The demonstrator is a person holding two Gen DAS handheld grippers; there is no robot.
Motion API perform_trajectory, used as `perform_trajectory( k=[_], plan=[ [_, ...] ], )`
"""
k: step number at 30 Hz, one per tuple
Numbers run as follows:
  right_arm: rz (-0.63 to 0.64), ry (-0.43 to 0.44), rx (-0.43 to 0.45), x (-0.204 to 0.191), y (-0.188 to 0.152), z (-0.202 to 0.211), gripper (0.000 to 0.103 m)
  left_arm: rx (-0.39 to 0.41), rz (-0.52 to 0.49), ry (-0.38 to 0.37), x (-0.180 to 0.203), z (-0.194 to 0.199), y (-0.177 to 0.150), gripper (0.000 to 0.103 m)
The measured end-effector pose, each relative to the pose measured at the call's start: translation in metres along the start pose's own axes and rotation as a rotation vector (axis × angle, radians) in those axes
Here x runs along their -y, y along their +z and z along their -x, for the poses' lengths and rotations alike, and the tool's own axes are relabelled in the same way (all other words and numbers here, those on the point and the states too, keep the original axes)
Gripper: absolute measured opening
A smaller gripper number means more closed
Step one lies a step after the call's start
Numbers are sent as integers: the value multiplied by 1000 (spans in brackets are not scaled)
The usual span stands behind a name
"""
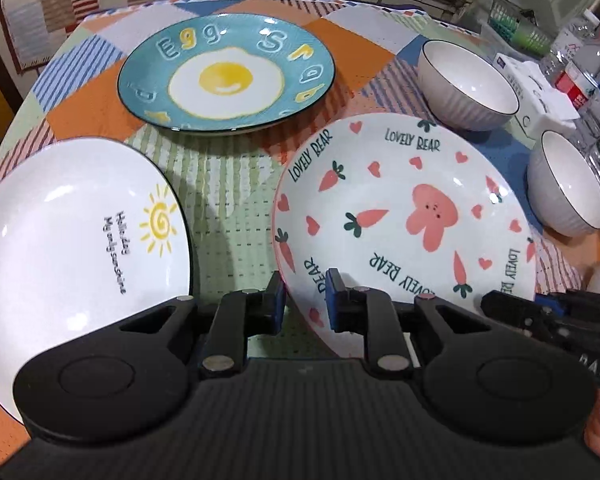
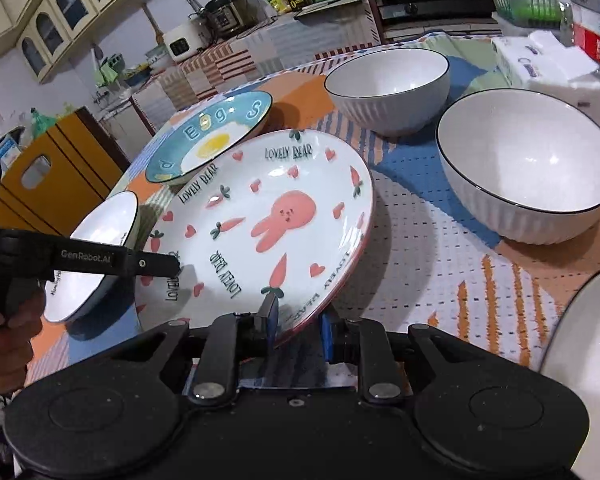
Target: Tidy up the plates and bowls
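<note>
White ceramic bunny plate (image 2: 268, 232), pink rim, printed w/ carrots, hearts & "LOVELY BEAR", sits mid-table on a patchwork tablecloth (image 2: 420, 264), its near edge tilted up. Right gripper (image 2: 296, 320) straddles that near rim, jaws apart, not yet clamped. Left gripper (image 1: 304, 296) has a pad each side of the plate's left rim, jaws likewise apart. Best approach, I'd judge: pinch the rim squarely, lift level, avoid the sun plate (image 1: 72, 232) beside it. Blue egg plate (image 1: 226, 80) lies beyond; two white ribbed bowls (image 2: 528, 172) to the right.
</note>
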State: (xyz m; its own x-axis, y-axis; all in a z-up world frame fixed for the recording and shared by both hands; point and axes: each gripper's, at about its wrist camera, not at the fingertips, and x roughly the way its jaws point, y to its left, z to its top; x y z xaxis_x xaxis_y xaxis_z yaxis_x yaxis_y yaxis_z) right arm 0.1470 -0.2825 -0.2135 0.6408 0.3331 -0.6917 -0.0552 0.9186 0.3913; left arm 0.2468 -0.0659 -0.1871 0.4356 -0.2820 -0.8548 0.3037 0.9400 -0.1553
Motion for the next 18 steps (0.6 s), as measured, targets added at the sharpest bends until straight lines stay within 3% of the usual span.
perform_trajectory(
  k=[5,11,18],
  plan=[
    [-34,-29,-18,-1,4,-3,28,-30,45,9,0,3,2,20],
    [-32,-113,-9,-10,16,12,33,-34,34,6,2,38,0,20],
    [5,-79,24,-34,21,47,40,-7,2,2,7,87,-6,21]
  ],
)
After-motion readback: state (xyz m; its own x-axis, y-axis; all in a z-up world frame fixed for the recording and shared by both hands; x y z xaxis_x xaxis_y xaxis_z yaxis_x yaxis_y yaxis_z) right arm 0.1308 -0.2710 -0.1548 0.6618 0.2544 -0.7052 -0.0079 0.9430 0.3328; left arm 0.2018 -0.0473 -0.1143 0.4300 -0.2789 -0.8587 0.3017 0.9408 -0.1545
